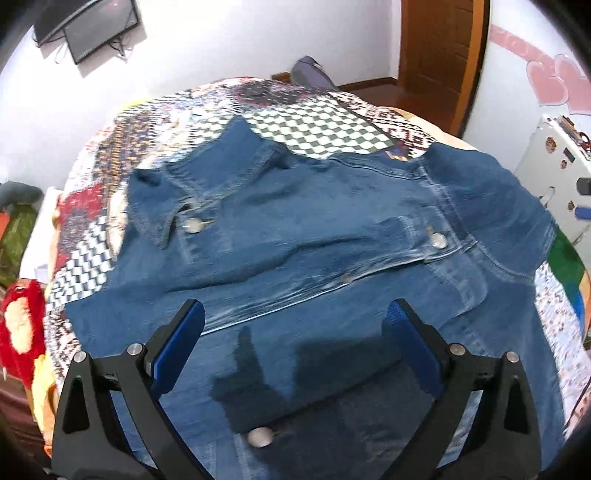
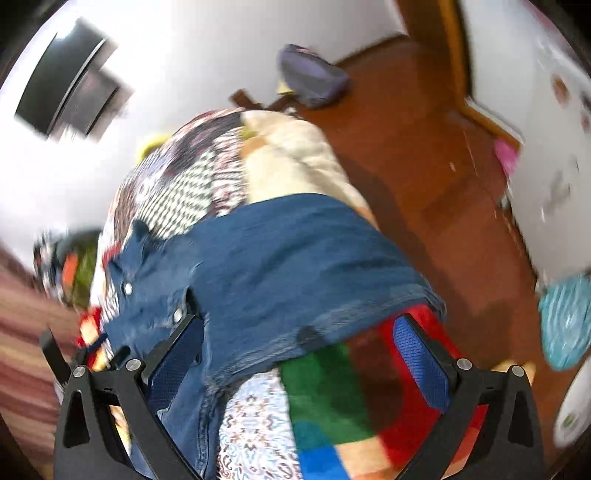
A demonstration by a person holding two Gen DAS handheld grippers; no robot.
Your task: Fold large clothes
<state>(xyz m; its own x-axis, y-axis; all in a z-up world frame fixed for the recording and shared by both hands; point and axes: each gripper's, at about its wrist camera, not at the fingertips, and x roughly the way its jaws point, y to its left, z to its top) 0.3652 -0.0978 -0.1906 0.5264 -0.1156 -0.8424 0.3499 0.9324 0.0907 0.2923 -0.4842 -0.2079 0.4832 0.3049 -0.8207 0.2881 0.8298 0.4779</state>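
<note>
Blue denim right under me: the denim jacket (image 1: 295,229) lies spread face-up on the patchwork quilt (image 1: 317,129), filling most of my left view. My left claw (image 1: 295,325) hangs over its lower front, jaws wide apart with nothing between the blue pads (image 1: 181,343), and their shadow falls on the cloth. A metal button (image 1: 260,437) sits just below my fingertips. Further up, two more buttons flank the placket, and the collar (image 1: 162,221) points off to the left. Beyond that the checkered patches of the quilt run to the bed's far edge, then a white wall with a dark screen (image 1: 96,29) mounted high, and a wooden door (image 1: 439,40) to the right.

Over on my right claw (image 2: 299,328), the picture is smeared with motion. Its jaws are spread wide too, and nothing is gripped. The jacket's side (image 2: 280,258) lies just ahead and partly under the left finger, draped toward the bed's edge over bright red and green quilt squares (image 2: 325,387). Past it comes cream bedding (image 2: 295,155), then the reddish floor (image 2: 424,166) with a purple bag (image 2: 314,74) by the wall.
</note>
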